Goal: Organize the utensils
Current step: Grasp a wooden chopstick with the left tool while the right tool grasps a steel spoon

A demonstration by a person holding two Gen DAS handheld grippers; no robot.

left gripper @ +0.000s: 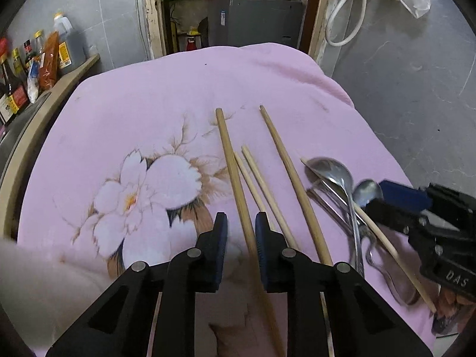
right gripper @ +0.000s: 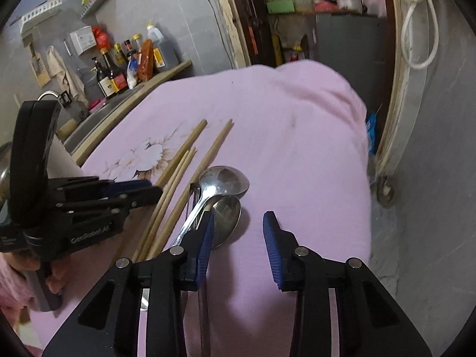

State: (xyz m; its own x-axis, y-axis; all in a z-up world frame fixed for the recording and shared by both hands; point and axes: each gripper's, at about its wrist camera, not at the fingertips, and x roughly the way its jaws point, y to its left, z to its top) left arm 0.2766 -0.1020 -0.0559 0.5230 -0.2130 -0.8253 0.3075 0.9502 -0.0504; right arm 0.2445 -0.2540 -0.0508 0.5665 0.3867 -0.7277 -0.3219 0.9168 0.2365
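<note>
Several wooden chopsticks (left gripper: 285, 163) lie fanned on a pink flowered cloth (left gripper: 148, 104). My left gripper (left gripper: 241, 217) straddles the leftmost chopstick (left gripper: 229, 154). The stick rests against the right pad with a gap on the left, so the jaws are open. To the right lie a large metal spoon (left gripper: 330, 168), a small spoon (left gripper: 367, 192) and more metal handles. My right gripper (right gripper: 239, 218) is open over the small spoon (right gripper: 227, 217); its left finger (right gripper: 205, 238) covers the spoon handles. The large spoon (right gripper: 226, 180) lies just beyond.
Sauce bottles (right gripper: 116, 71) stand on a ledge at the left beside a sink (right gripper: 89, 119). The cloth drops off at its right edge (right gripper: 363, 148) toward a grey floor. A doorway with shelves (left gripper: 232, 15) is behind. A hand in a pink sleeve (right gripper: 12, 279) holds the left gripper (right gripper: 145, 190).
</note>
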